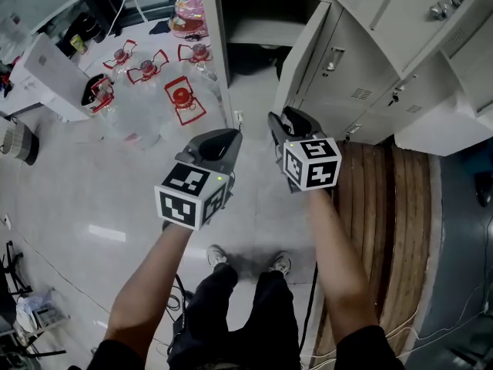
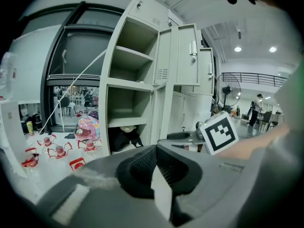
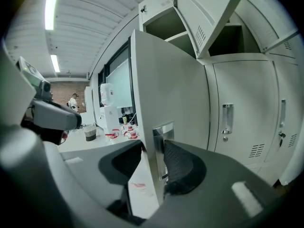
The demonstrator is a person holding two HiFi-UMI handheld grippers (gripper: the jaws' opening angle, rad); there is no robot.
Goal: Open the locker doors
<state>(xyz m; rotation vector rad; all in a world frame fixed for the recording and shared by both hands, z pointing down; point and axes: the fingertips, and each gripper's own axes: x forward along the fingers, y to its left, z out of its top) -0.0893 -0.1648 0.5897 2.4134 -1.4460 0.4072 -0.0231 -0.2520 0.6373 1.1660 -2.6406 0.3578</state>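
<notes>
Grey lockers (image 1: 370, 68) line the far edge of the pale floor (image 1: 92, 199), with the left-hand column already standing open. The right gripper (image 3: 152, 161) has its jaws narrowed on the chrome handle (image 3: 163, 133) at the free edge of a half-swung locker door (image 3: 175, 89), probably to draw it wider. The left gripper (image 2: 154, 164) hangs beside it with its jaws together and empty, apparently not needed for this door.
</notes>
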